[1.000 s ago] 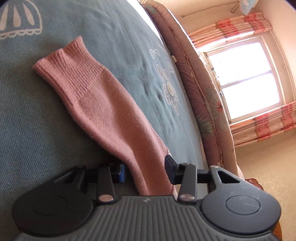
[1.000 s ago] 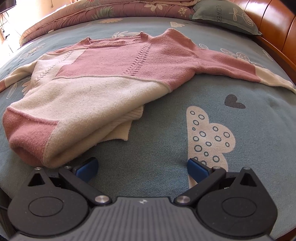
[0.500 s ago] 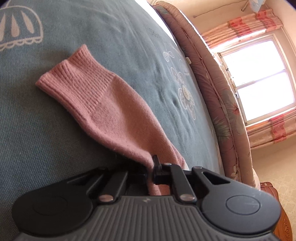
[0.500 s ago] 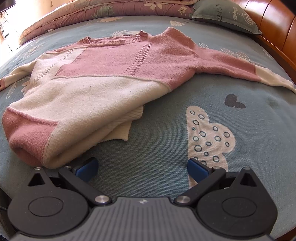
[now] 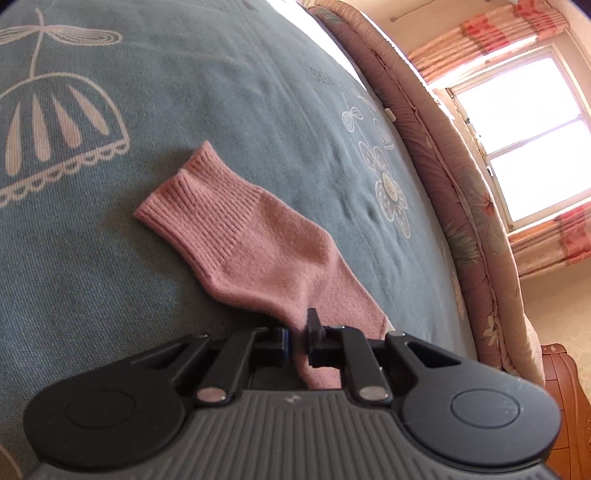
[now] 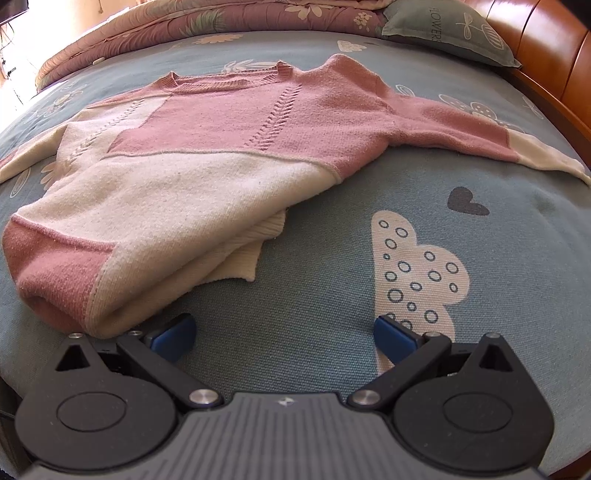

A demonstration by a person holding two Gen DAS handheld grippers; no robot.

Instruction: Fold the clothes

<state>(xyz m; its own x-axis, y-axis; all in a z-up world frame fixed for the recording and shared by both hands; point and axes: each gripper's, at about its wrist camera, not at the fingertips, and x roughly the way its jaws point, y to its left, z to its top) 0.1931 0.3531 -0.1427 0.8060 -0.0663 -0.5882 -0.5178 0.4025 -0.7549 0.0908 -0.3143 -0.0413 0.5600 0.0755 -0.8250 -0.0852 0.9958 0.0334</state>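
The left gripper [image 5: 298, 341] was clamped on the pink sleeve [image 5: 255, 254], its jaws easing apart a touch with the knit still pinched between them, the ribbed cuff [image 5: 192, 199] lying beyond on the blue bedspread [image 5: 221, 92]. The right gripper [image 6: 284, 332] stood wide with nothing in it, just near of the pink-and-cream sweater [image 6: 207, 147], which lay spread across the bedspread toward the far pillow [image 6: 443, 26].
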